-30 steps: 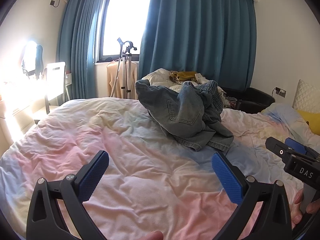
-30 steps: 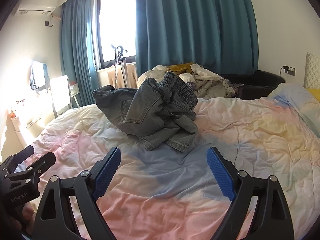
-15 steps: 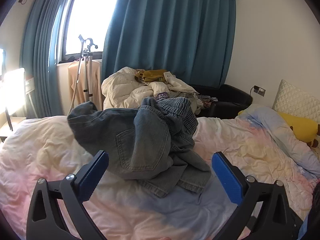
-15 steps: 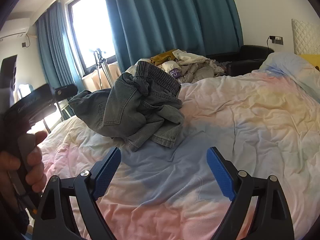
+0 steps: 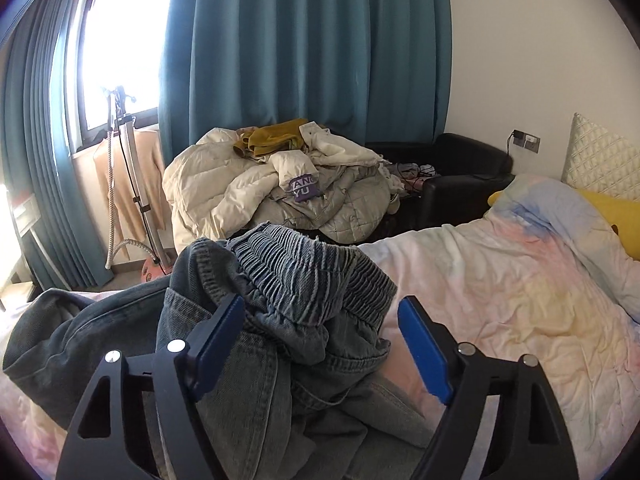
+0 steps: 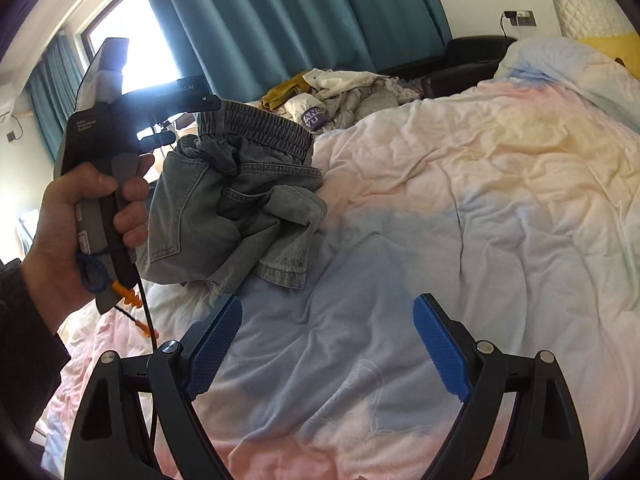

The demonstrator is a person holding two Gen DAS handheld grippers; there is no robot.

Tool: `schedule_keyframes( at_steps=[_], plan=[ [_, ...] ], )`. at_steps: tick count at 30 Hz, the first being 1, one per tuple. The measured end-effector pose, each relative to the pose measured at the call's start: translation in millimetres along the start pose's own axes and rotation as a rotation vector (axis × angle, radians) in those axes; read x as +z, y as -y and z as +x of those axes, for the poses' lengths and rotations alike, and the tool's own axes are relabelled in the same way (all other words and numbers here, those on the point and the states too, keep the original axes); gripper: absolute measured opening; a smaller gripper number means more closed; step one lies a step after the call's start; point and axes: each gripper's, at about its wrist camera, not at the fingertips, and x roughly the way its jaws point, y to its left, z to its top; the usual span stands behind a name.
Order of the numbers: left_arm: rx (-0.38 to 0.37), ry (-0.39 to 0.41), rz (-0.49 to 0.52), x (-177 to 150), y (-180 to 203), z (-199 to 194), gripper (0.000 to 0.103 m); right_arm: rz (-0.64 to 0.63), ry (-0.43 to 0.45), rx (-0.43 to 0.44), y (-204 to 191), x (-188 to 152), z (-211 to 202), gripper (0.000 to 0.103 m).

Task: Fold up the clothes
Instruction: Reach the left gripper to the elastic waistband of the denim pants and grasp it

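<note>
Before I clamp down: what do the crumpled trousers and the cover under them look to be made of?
Trousers: washed grey-blue denim, matt, going by the twill weave, topstitched seams and patch pocket; the ribbed waistband looks elasticated. Bed cover: thin, soft woven cloth, probably cotton, matt, with fine creases and a pastel pink, blue and yellow print.
</note>
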Motion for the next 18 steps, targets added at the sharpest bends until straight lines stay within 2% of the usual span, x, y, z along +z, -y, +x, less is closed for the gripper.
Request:
schedule_keyframes(
  at_steps=[1,3,4,6,11,18],
  plan=[
    [0.014,-0.006,0.0,1.4,0.1,6.6,0.064,0.012,-0.006,0.004,2.6,-0.2,3.3,0.089],
    [0.024,-0.025,-0.01,3.6,-1.4,15.6,0.04,0.028,-0.013,0.009,6.6,-0.5,8.7,0.089],
    [0.022,-0.032,-0.018,4.4,-2.5,18.3,0.038,0.033,-0.014,0.009,8.2,-0.7,11.0,0.089],
    [0.026,-0.035,-0.027,5.0,-3.0,16.5,0.024,0.039,-0.02,0.011,10.3,-2.1,14.3,0.089],
    [0.013,-0.018,-0.025,1.4,-5.3,-12.0,0.018,0.032,-0.013,0.01,10.1,-3.6,14.1,0.089],
    [-0.04,0.013,-0.039,-17.2,-20.7,-108.3,0.017,-0.007,0.004,0.033,-1.1,-0.7,9.1,0.089]
  ],
)
